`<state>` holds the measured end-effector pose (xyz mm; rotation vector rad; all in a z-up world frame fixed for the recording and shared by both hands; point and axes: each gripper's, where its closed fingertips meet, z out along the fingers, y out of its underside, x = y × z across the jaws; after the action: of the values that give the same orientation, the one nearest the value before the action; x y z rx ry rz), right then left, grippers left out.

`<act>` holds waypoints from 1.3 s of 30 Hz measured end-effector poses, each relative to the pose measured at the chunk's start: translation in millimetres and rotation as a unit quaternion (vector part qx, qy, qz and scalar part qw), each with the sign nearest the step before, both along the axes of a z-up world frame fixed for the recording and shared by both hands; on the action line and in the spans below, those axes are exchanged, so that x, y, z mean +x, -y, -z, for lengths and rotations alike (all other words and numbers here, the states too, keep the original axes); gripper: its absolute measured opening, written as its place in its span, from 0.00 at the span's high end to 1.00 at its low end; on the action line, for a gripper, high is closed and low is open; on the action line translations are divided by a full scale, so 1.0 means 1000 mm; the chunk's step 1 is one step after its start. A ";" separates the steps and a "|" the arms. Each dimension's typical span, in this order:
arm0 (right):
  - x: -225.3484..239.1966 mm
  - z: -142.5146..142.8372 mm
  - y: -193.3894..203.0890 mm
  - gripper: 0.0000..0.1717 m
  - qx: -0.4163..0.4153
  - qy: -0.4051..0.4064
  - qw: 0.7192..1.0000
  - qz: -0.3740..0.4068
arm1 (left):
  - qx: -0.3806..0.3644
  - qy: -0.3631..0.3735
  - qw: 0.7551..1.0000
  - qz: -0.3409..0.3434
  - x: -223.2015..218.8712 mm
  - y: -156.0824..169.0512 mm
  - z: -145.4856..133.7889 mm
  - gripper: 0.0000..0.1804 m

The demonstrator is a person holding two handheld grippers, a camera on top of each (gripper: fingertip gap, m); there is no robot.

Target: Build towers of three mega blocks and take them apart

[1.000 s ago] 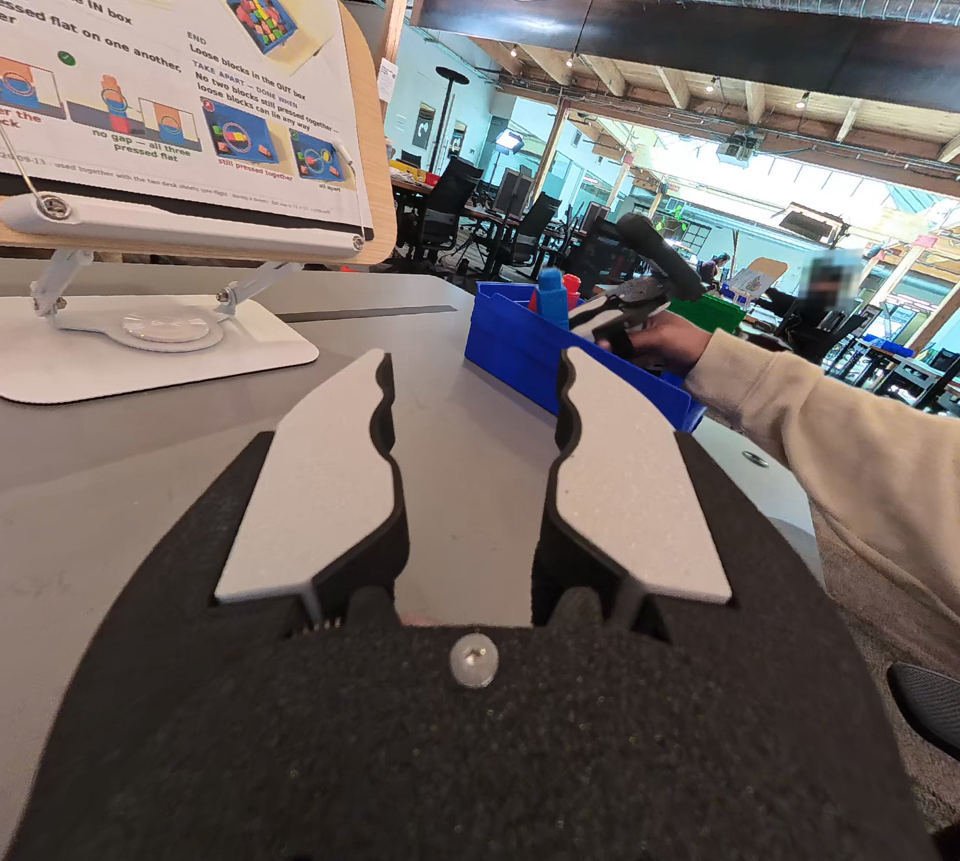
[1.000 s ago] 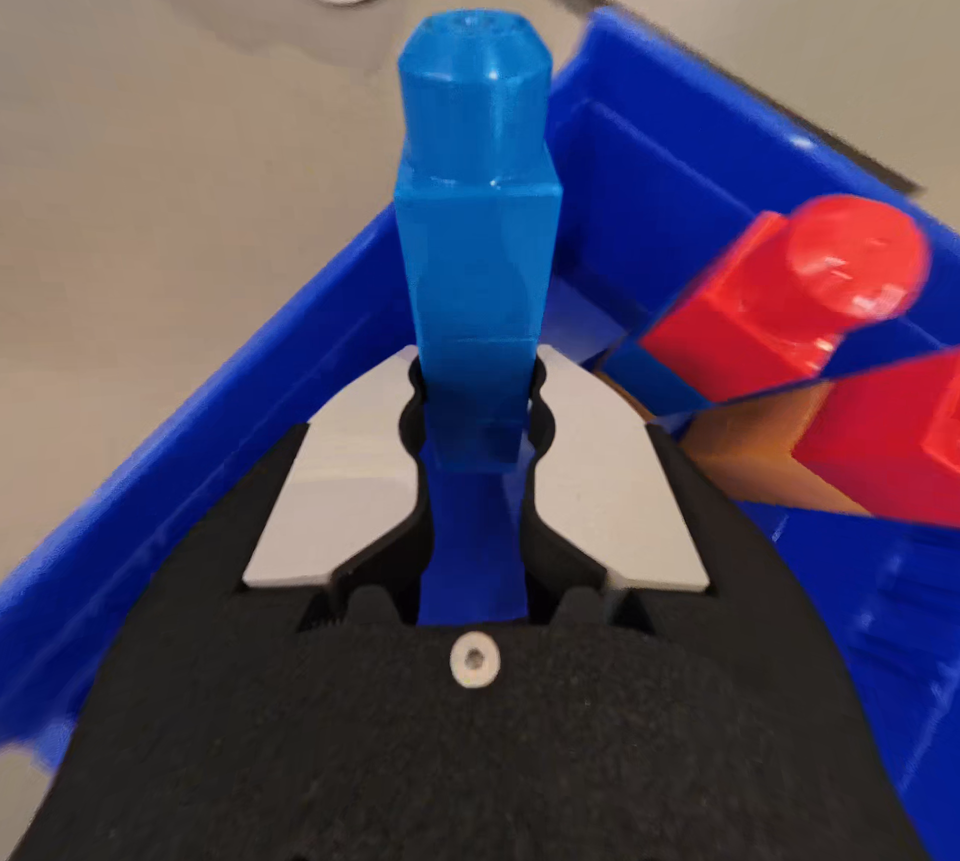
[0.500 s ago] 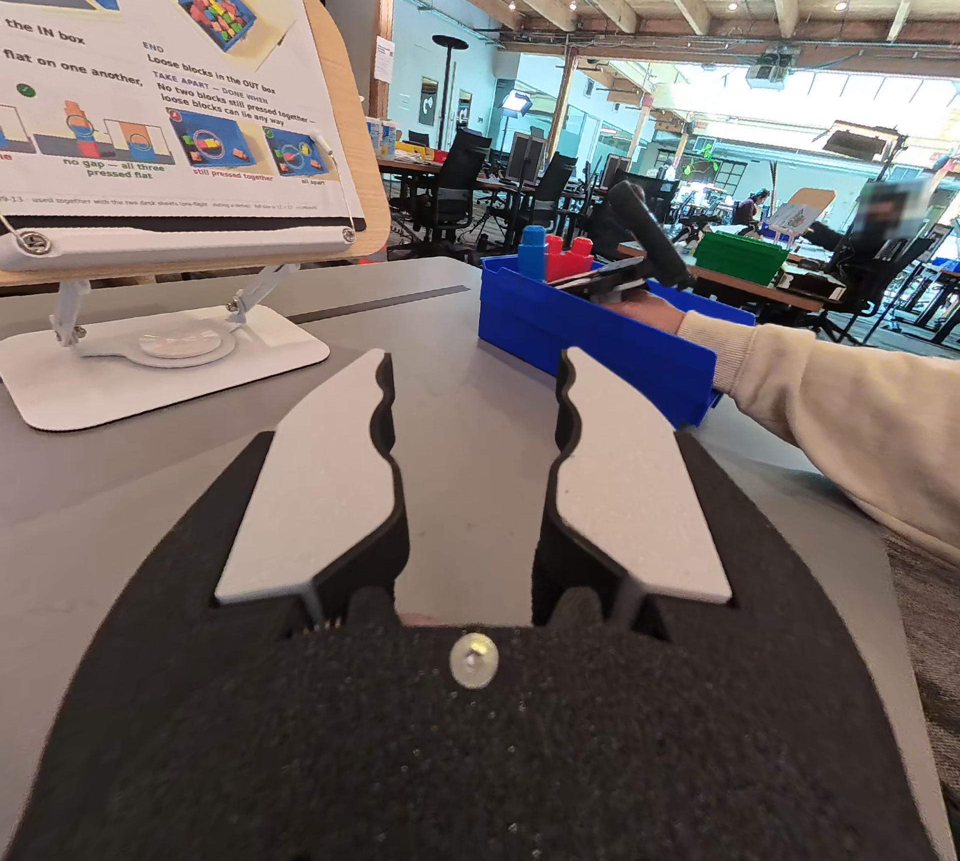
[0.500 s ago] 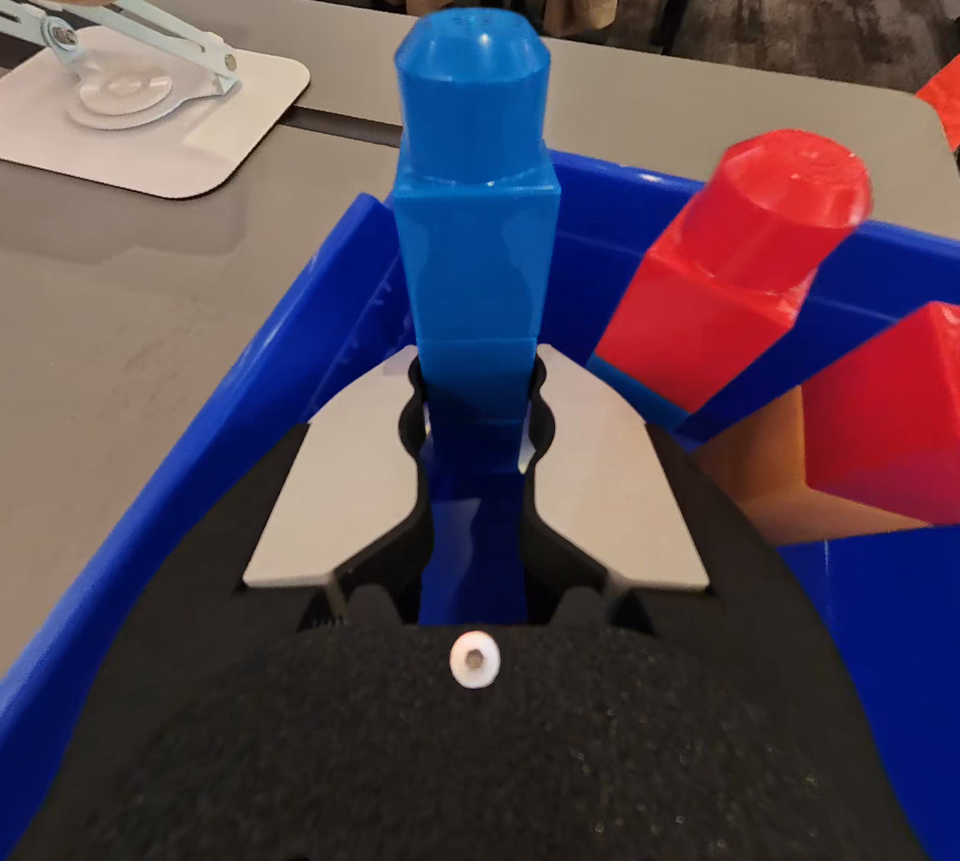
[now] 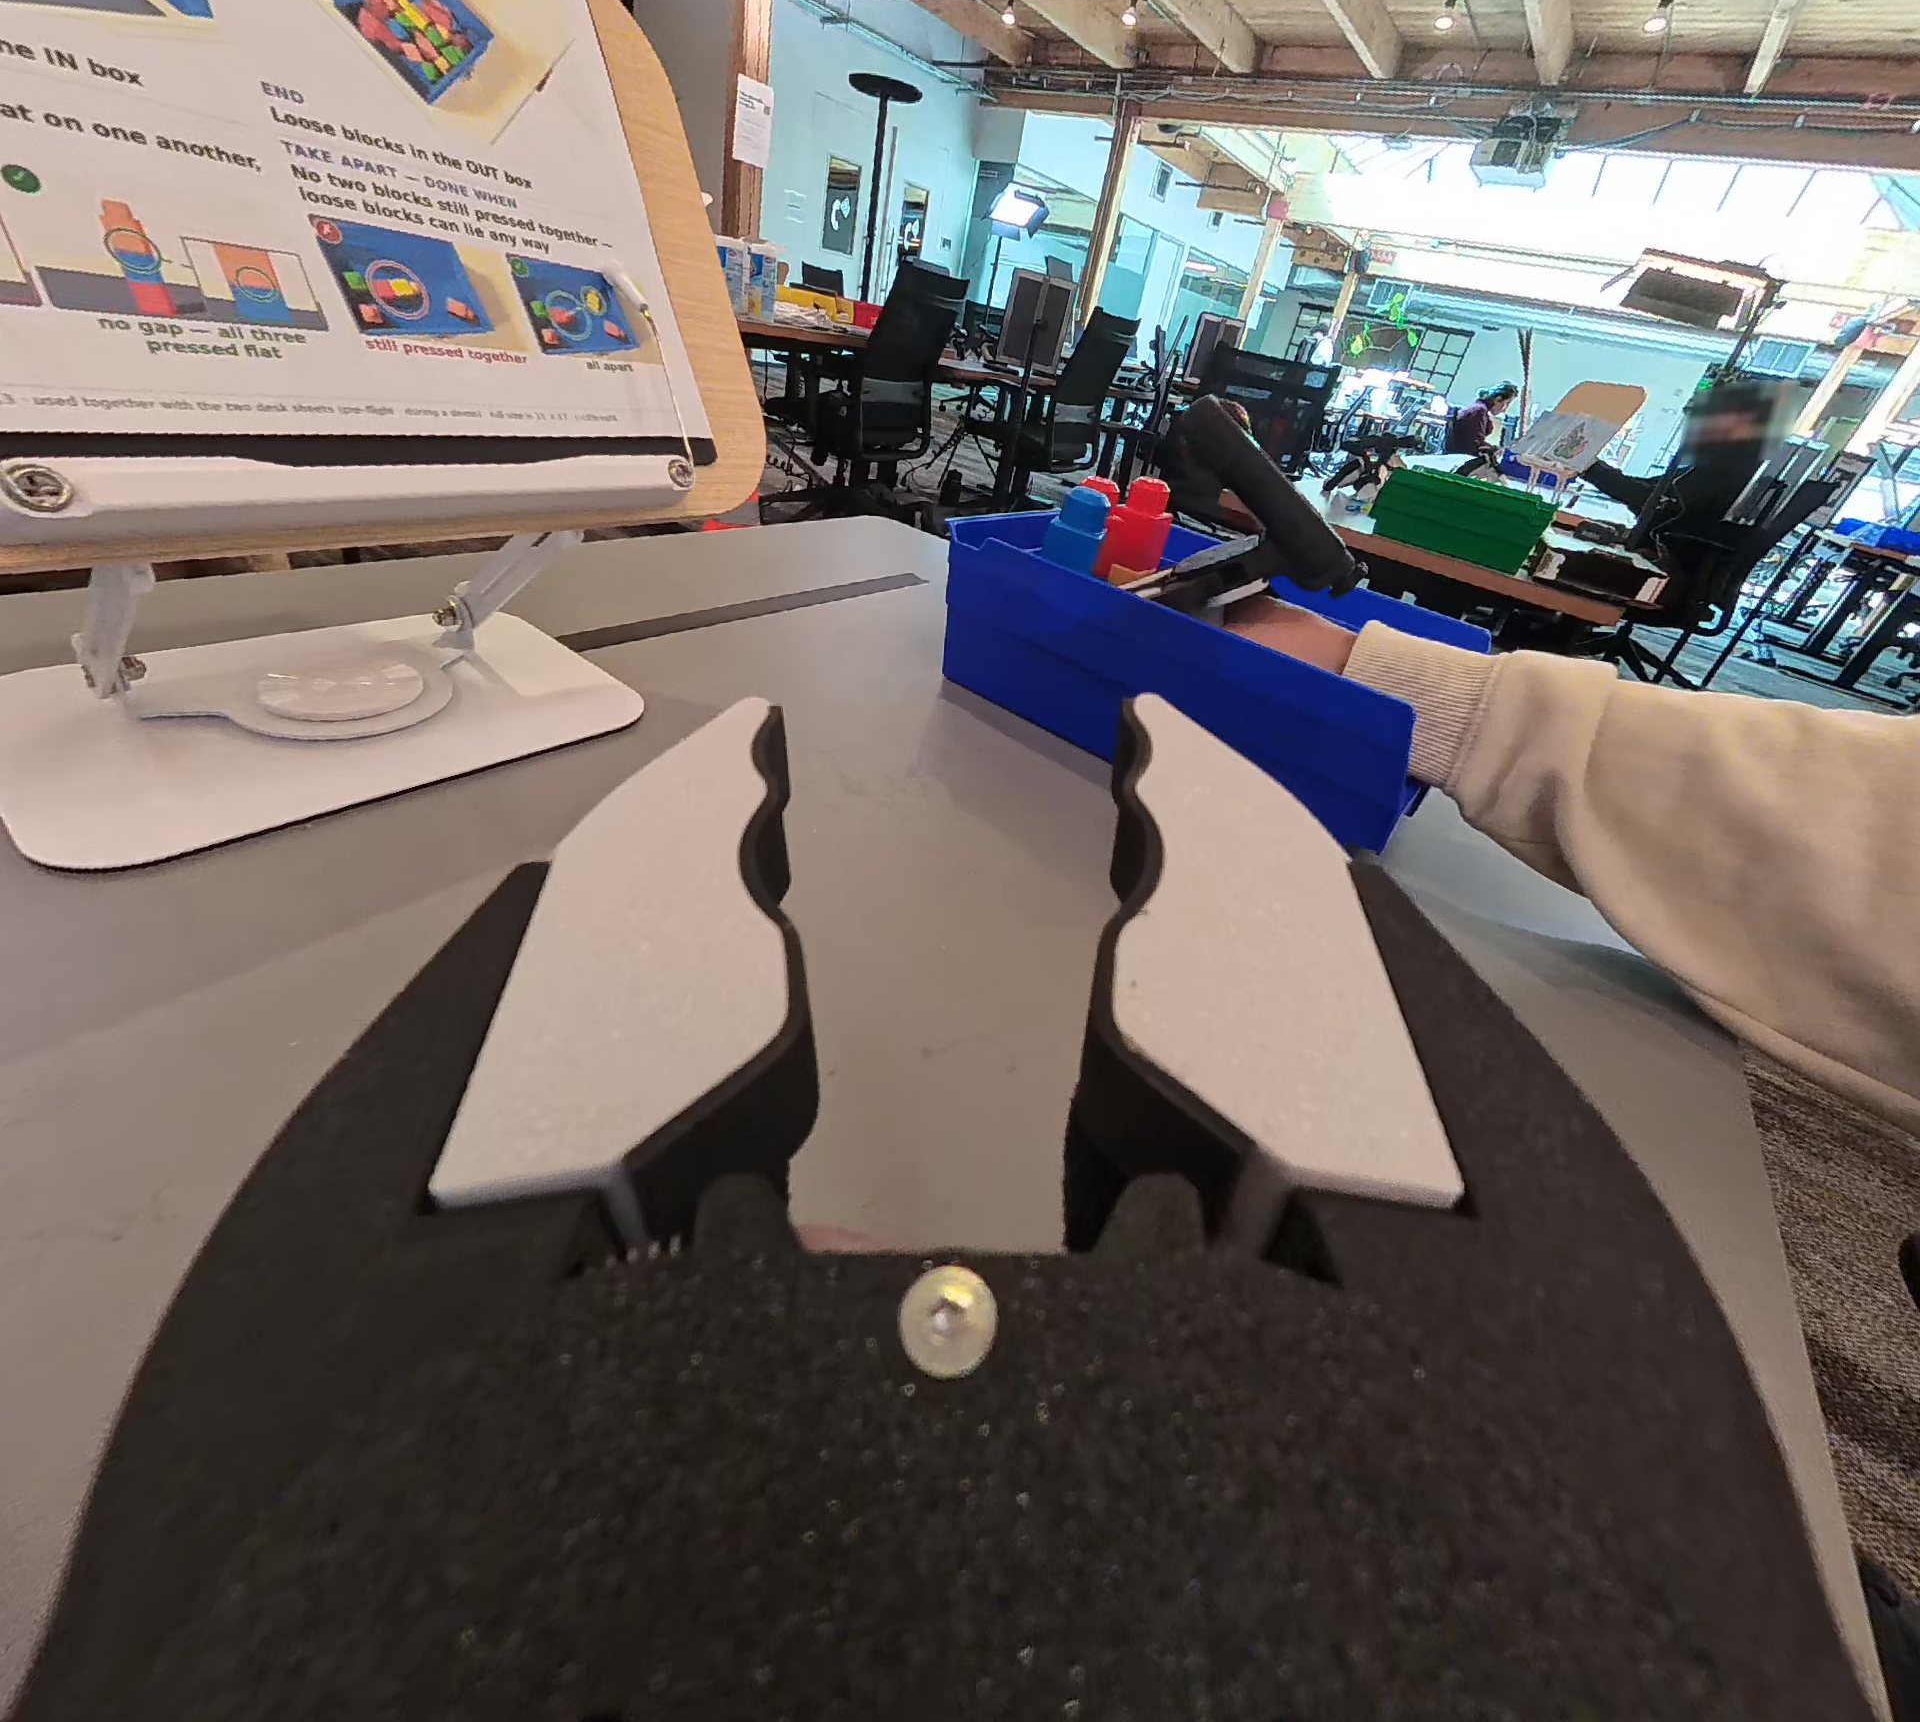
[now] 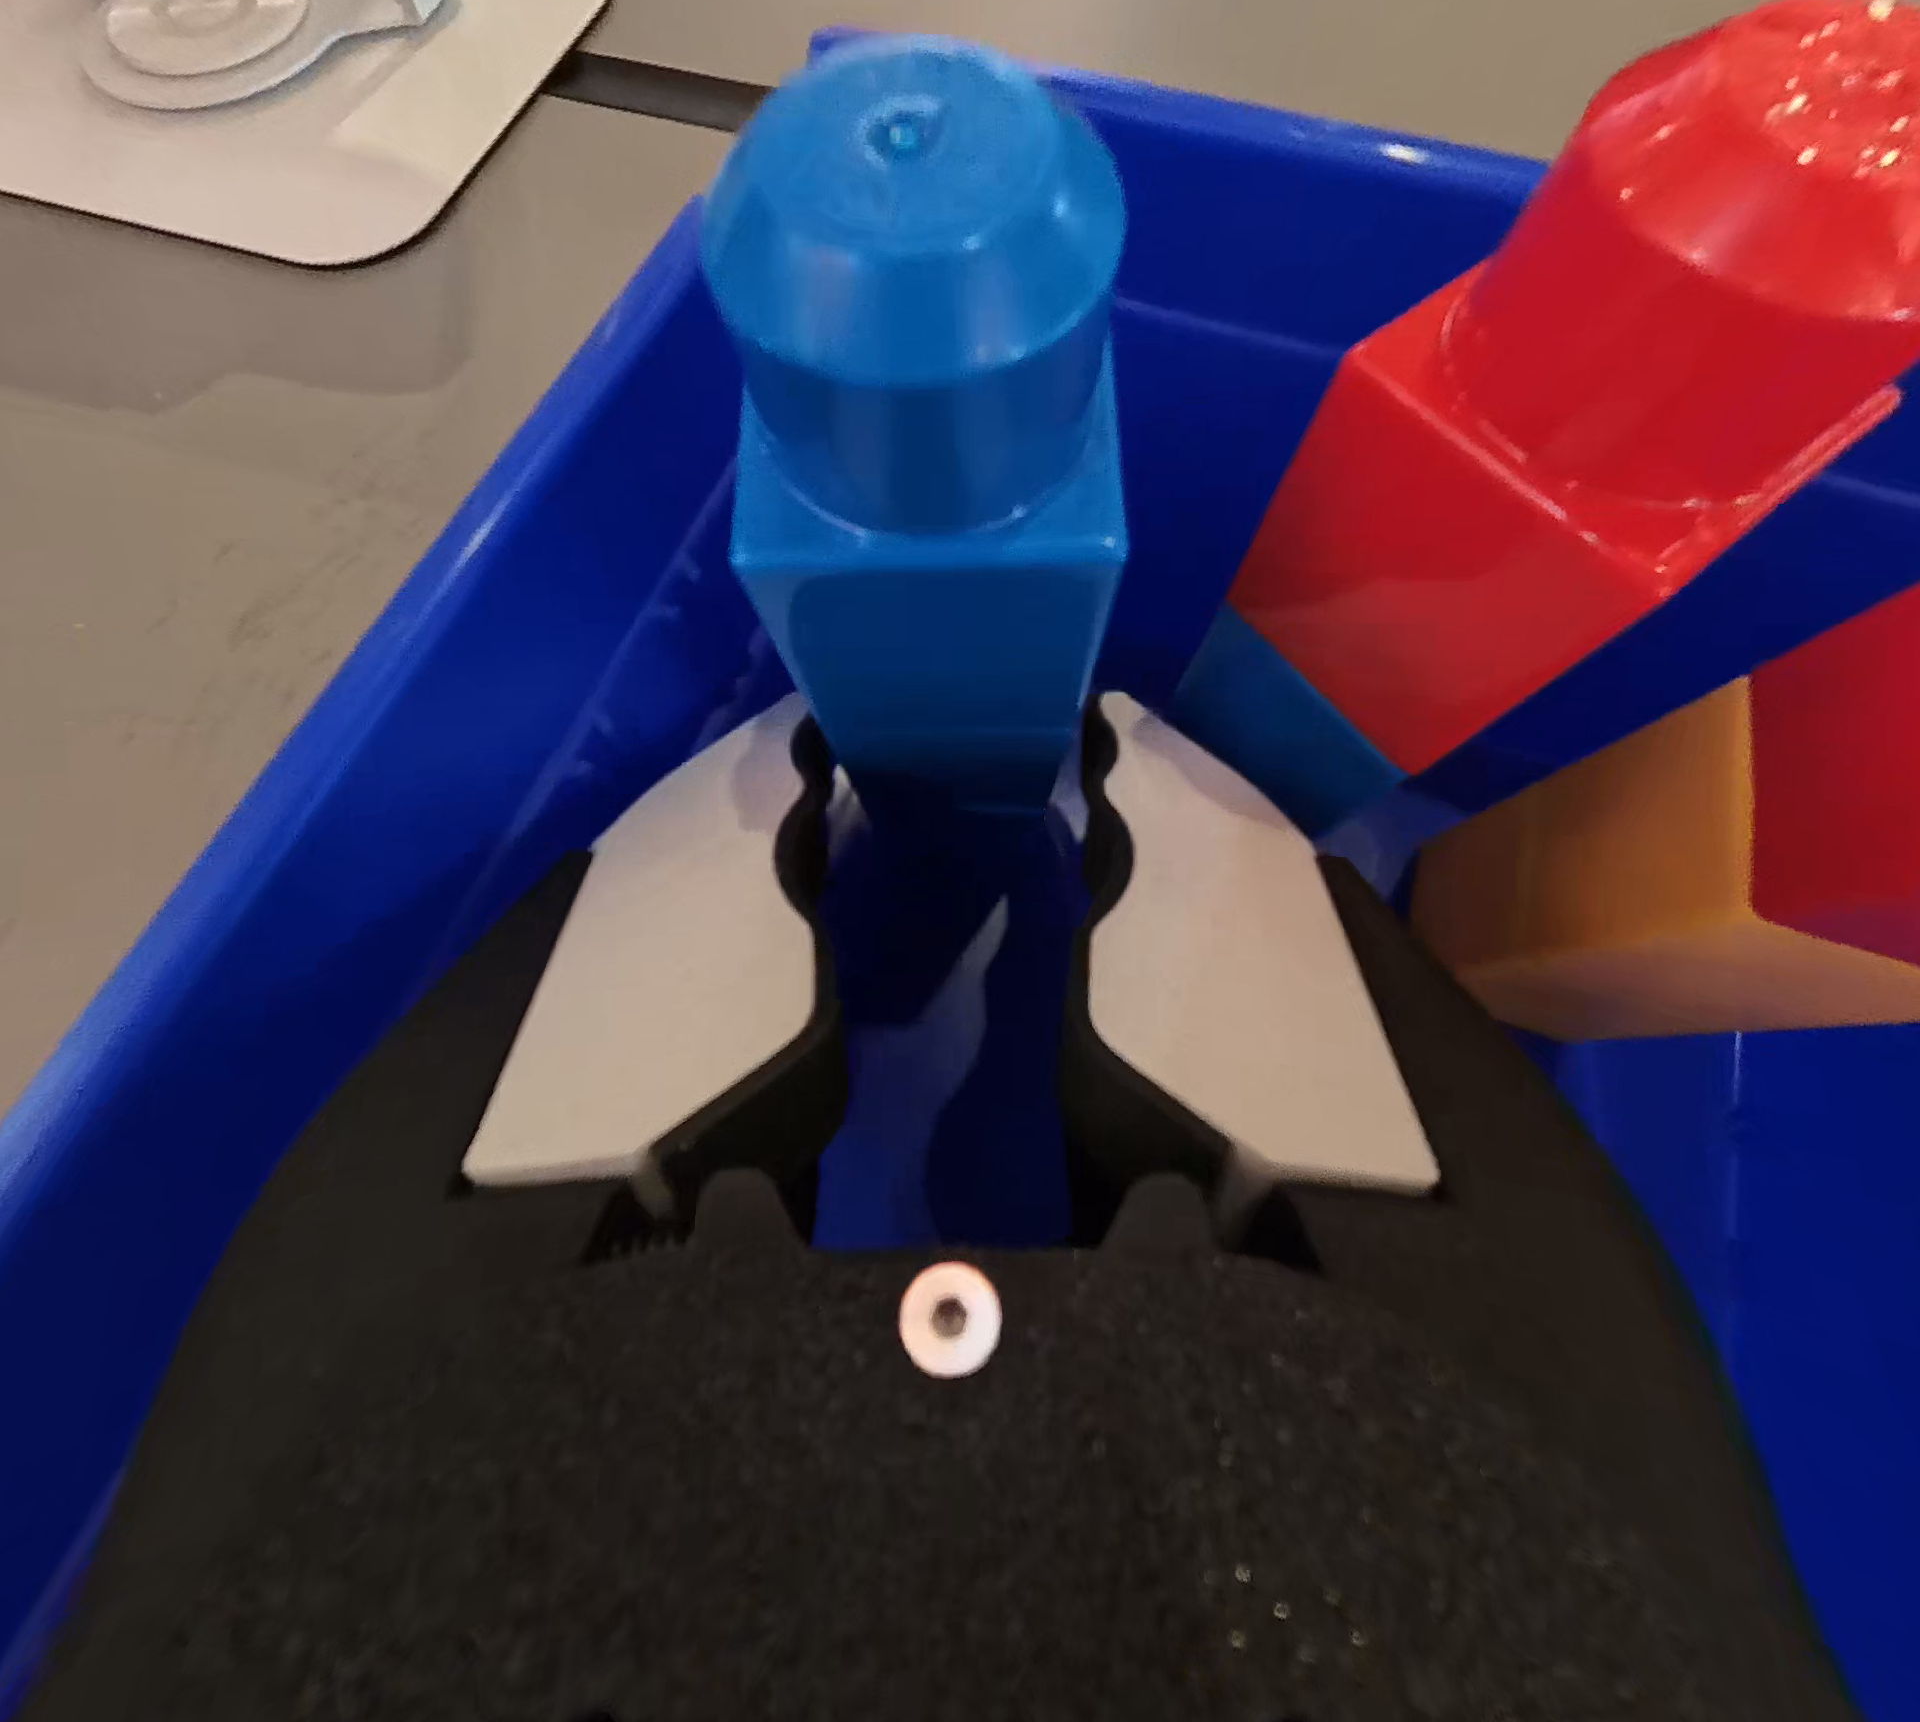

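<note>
Right gripper jaws have parted off the blue tower — now standing free in the blue bin, at 12 o'clock — deposit looks done; left gripper jaws apart, empty

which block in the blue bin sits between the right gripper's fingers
The light blue plastic block with the round stud, standing upright; the red blocks lean off to its right.

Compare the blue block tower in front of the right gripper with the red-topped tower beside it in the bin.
The blue tower stands upright, straight ahead of the right gripper; the red-topped tower leans to the right. The blue tower shows blue all the way down; the red-topped tower has a red block over a blue one. Both sit in the blue bin and end in a round stud on top.
</note>
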<state>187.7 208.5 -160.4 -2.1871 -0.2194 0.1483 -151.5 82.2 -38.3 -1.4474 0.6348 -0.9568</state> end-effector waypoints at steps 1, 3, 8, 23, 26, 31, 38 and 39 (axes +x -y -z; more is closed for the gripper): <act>0.001 0.000 0.002 0.71 -0.003 0.001 1.000 -0.001 | -0.001 0.000 1.000 0.001 0.000 0.000 0.000 0.67; 0.001 -0.006 0.008 0.67 0.005 -0.004 1.000 -0.011 | -0.003 0.001 1.000 0.002 0.000 0.000 0.001 0.67; 0.003 -0.053 0.048 0.60 0.052 -0.024 0.998 -0.021 | -0.004 -0.003 1.000 0.001 0.001 0.000 0.002 0.67; -0.270 -0.070 0.163 0.62 0.230 -0.021 0.944 -0.237 | -0.138 -0.130 0.977 -0.097 -0.015 0.016 0.069 0.67; -0.273 -0.062 0.158 0.64 0.263 0.000 0.936 -0.235 | -0.134 -0.158 0.975 -0.084 -0.023 0.041 0.078 0.67; -0.264 -0.066 0.166 0.66 0.273 -0.022 0.933 -0.234 | -0.130 -0.179 0.974 -0.039 -0.046 0.089 0.068 0.67; -0.263 -0.069 0.171 0.66 0.265 -0.068 0.932 -0.238 | -0.031 -0.279 0.950 -0.135 -0.179 0.057 -0.035 0.70; -0.263 -0.067 0.170 0.66 0.261 -0.067 0.933 -0.239 | -0.042 -0.317 0.936 -0.151 -0.203 0.036 -0.035 0.70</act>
<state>-75.7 38.4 -93.0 -1.5547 -0.6372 0.4554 -354.4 46.4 -2.9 -1.8802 0.8072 -0.2621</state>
